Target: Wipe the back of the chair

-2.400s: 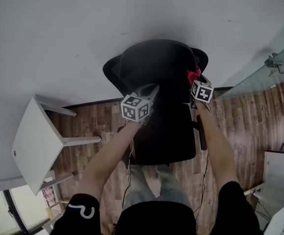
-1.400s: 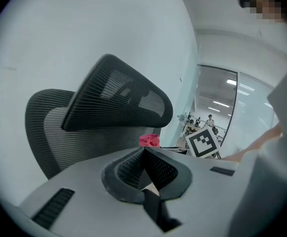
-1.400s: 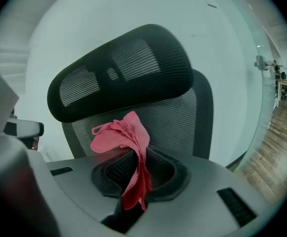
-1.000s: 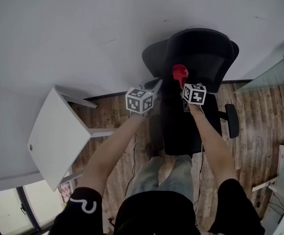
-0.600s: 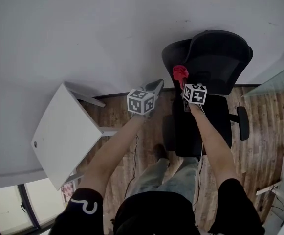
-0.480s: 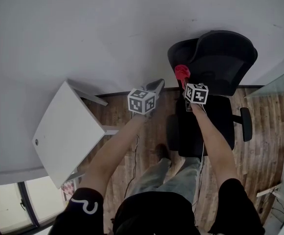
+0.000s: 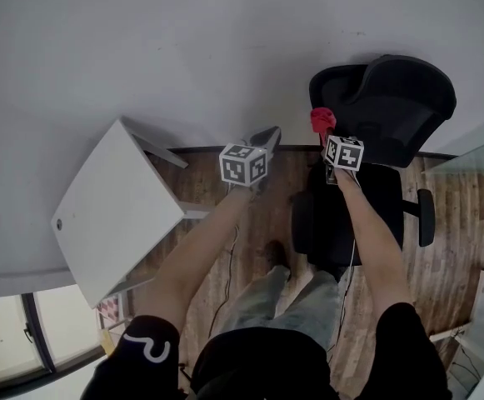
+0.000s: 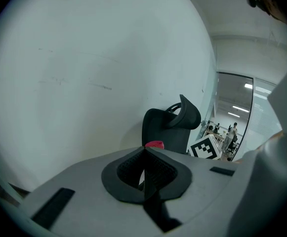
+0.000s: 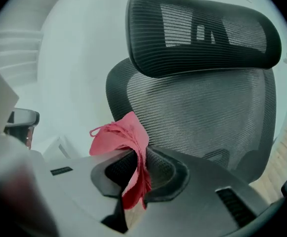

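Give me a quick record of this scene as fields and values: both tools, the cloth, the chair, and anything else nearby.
left tool: shut, nothing in it
right tool: shut on red cloth
chair: black mesh, backrest and headrest straight ahead of right tool
cloth touching chair: cannot tell
nearby: white table, on the person's left
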`<action>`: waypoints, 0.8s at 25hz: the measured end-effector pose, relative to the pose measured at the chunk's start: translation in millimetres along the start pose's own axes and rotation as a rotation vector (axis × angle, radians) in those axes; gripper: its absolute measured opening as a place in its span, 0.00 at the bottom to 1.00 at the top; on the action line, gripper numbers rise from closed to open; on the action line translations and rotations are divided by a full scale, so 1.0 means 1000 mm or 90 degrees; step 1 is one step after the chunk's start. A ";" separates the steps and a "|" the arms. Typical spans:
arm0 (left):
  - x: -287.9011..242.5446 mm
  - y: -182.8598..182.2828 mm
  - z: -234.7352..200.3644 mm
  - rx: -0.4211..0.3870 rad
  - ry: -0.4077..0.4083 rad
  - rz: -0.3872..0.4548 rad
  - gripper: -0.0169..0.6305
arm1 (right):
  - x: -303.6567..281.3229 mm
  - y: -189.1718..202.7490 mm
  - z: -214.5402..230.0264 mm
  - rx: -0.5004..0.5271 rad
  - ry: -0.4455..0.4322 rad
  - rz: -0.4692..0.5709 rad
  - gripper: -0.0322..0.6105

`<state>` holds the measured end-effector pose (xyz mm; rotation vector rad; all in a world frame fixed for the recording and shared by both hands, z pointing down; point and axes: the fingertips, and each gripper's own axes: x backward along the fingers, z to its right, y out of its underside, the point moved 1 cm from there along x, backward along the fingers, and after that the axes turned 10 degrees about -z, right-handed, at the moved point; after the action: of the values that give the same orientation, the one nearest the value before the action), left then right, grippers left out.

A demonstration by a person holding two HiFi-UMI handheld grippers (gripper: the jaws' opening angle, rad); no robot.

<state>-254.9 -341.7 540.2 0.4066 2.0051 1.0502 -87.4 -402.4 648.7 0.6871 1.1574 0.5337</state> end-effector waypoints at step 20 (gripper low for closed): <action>-0.072 0.011 0.082 0.013 -0.010 0.012 0.06 | 0.020 -0.019 0.107 0.047 0.041 0.013 0.15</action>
<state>-147.3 -334.5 560.5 0.4432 2.0038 1.0354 21.0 -424.2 648.0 0.7513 1.2356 0.5358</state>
